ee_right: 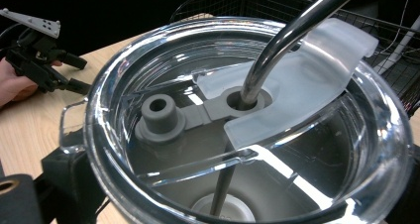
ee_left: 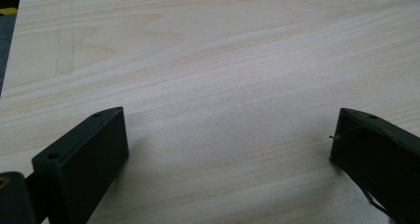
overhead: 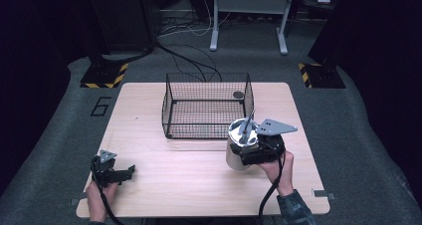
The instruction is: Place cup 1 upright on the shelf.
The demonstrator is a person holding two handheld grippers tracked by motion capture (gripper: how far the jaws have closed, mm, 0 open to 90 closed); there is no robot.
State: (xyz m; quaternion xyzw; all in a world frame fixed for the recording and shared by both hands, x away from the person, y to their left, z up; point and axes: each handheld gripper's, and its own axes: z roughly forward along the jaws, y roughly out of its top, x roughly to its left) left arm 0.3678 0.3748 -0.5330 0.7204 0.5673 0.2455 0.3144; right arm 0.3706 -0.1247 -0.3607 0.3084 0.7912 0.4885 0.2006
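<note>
Right tool [overhead: 251, 153] pinching steel tumbler [overhead: 240, 145] upright, straw [ee_right: 292, 33] vertical, just before wire basket [overhead: 209, 105]; left tool [overhead: 117, 174] spread, well apart on desk [overhead: 189, 180].

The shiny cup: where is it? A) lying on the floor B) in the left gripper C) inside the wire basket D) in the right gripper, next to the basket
D: the right gripper is shut on the cup, which stands outside the basket, while the left gripper is open with nothing in it.
</note>
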